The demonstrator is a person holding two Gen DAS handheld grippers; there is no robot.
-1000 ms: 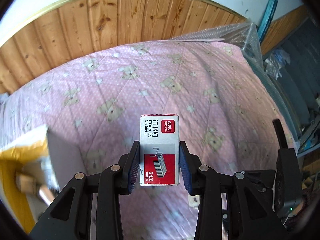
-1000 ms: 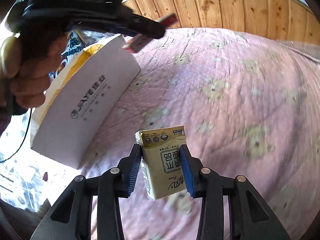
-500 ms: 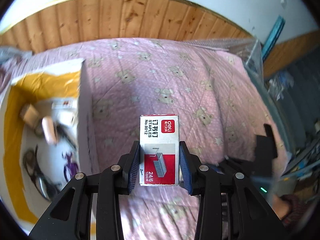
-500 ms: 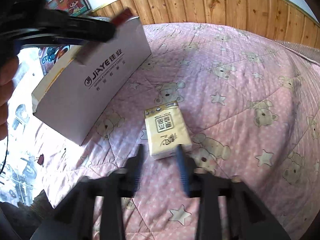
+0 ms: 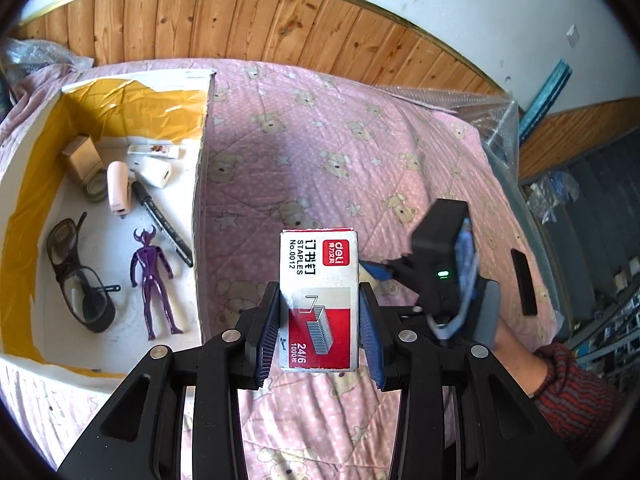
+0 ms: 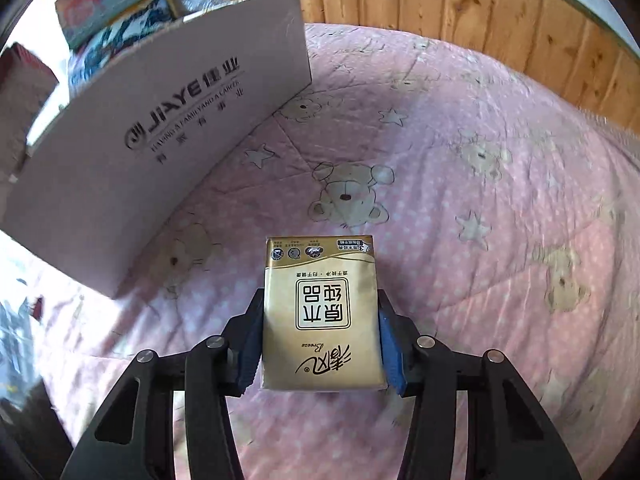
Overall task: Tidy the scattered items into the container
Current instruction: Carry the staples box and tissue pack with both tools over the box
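Observation:
My left gripper [image 5: 319, 334] is shut on a red and white staples box [image 5: 319, 300], held above the pink quilt to the right of the open white box [image 5: 202, 184]. In the box lie a purple figure [image 5: 152, 276], glasses [image 5: 78, 276], a marker [image 5: 162, 218] and other small items. My right gripper [image 6: 320, 344] has its pads against both sides of a gold tissue pack [image 6: 320, 312] low over the quilt, to the right of the box's outer wall [image 6: 160, 128]. The right gripper's body [image 5: 444, 272] shows in the left wrist view.
The pink bear-print quilt [image 6: 460, 160] covers the bed. A wooden wall panel [image 5: 280, 24] runs behind it. A black flat object [image 5: 524, 282] lies at the quilt's right edge. Bubble wrap [image 5: 488, 112] and clutter lie at the right; colourful boxes [image 6: 120, 8] stand behind the container.
My left gripper swung left with the staples box, bringing the container's inside into view. The tissue pack lay on the quilt half a second ago; my right gripper has closed around it again.

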